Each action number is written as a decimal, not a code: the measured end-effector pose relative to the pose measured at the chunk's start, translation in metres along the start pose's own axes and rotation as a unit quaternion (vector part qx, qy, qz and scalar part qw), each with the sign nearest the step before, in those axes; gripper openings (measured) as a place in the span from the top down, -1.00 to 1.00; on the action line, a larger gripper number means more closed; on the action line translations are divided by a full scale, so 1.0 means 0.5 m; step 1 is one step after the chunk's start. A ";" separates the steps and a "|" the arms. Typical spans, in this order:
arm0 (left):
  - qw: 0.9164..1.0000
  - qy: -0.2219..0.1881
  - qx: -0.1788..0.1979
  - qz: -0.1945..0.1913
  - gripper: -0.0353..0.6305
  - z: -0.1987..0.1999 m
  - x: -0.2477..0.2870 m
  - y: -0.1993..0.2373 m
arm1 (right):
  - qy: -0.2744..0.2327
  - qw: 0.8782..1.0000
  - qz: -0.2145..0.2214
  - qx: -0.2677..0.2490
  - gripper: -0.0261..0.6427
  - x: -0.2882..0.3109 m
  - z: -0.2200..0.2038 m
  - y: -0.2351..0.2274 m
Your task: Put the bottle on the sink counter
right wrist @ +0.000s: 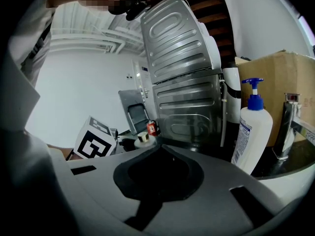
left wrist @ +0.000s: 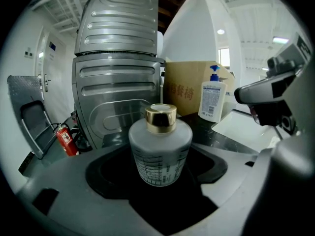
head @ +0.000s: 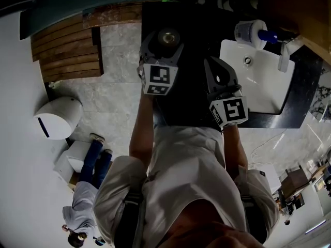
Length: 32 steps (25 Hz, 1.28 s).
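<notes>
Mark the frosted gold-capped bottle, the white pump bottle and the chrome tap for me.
Frosted glass bottle with gold cap [left wrist: 160, 154]: left gripper view, frosted body.
White plastic pump bottle with blue pump [right wrist: 252, 136]: right gripper view, white body.
Chrome tap [right wrist: 285, 127]: right gripper view, upright stem.

Two grippers are counted, the left gripper [head: 161, 48] and the right gripper [head: 216, 68]. One gold-capped bottle [left wrist: 160, 151], one pump bottle [right wrist: 253, 132], one cardboard box [left wrist: 189, 92], one fire extinguisher [left wrist: 64, 140], one sink [head: 258, 81] and one faucet [right wrist: 285, 127] are seen.
</notes>
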State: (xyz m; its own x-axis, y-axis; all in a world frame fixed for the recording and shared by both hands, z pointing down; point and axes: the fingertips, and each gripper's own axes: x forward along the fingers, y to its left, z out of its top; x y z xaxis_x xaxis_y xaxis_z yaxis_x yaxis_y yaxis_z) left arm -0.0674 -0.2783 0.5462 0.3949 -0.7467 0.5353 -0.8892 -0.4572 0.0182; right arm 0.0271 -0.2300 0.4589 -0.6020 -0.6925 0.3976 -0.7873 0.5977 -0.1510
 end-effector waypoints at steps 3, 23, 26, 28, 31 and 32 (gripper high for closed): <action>1.000 0.000 -0.001 -0.001 -0.09 -0.002 -0.006 -0.003 | -0.001 1.000 -0.002 -0.002 0.93 -0.007 0.003 0.006; 0.997 -0.063 -0.030 -0.015 0.02 0.020 -0.137 -0.018 | -0.020 0.999 -0.023 -0.024 0.93 -0.063 0.024 0.066; 0.995 -0.091 -0.027 0.003 0.37 0.047 -0.179 -0.017 | -0.031 0.999 -0.018 -0.034 0.93 -0.076 0.043 0.080; 0.994 -0.105 -0.026 0.008 0.47 0.062 -0.210 -0.024 | -0.041 0.998 -0.010 -0.043 0.93 -0.087 0.059 0.091; 0.992 -0.125 -0.028 0.015 0.61 0.084 -0.260 -0.041 | -0.055 0.997 0.003 -0.055 0.93 -0.110 0.082 0.108; 0.990 -0.134 -0.030 0.019 0.67 0.094 -0.278 -0.047 | -0.061 0.996 0.009 -0.059 0.93 -0.119 0.089 0.113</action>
State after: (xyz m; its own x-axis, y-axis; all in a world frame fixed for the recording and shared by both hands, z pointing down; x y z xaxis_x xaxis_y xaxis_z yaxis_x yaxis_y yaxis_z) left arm -0.0906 -0.1866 0.4318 0.4014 -0.8674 0.2942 -0.9133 -0.4032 0.0575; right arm 0.0123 -0.1732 0.3863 -0.6325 -0.7212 0.2825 -0.7598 0.6485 -0.0458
